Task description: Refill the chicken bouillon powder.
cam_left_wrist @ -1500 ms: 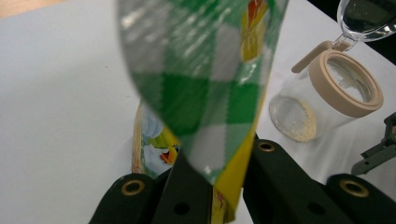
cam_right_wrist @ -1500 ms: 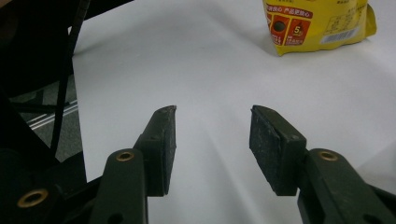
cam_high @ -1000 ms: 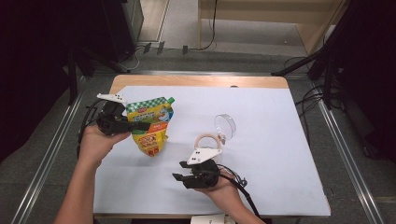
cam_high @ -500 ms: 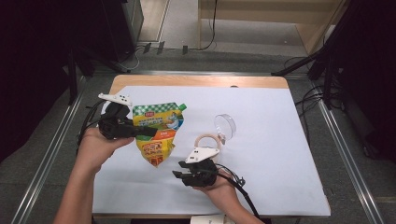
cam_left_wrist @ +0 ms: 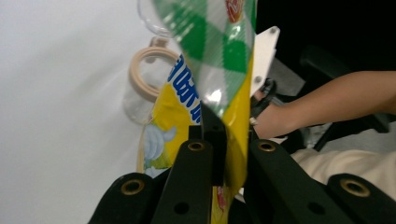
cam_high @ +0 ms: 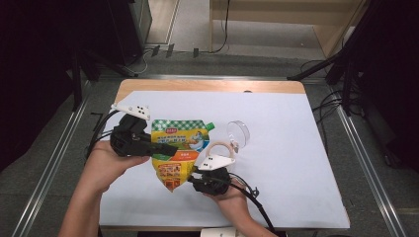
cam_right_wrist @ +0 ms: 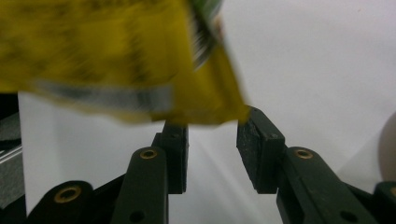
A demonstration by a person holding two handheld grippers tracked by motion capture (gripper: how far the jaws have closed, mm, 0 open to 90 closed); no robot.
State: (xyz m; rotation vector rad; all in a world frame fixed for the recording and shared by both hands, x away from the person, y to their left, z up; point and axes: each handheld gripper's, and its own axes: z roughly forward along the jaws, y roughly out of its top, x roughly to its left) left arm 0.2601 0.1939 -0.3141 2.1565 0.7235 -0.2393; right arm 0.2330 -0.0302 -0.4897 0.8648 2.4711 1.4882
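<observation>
the left gripper (cam_high: 170,148) is clamped on the yellow-and-green pouch (cam_high: 179,153) and holds it above the white sheet (cam_high: 296,158), spout corner toward the clear jar (cam_high: 238,132). the right gripper (cam_right_wrist: 212,140) has just been narrowing its jaws, a gap left between the pads; the pouch's lower corner looks to hang just over them, though it is blurred.

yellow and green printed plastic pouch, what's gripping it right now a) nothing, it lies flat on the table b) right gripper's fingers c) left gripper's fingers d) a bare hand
c: in the left gripper view the left gripper has its black fingers shut on the yellow and green printed plastic pouch; the right gripper has its fingers apart below the pouch's corner.
</observation>
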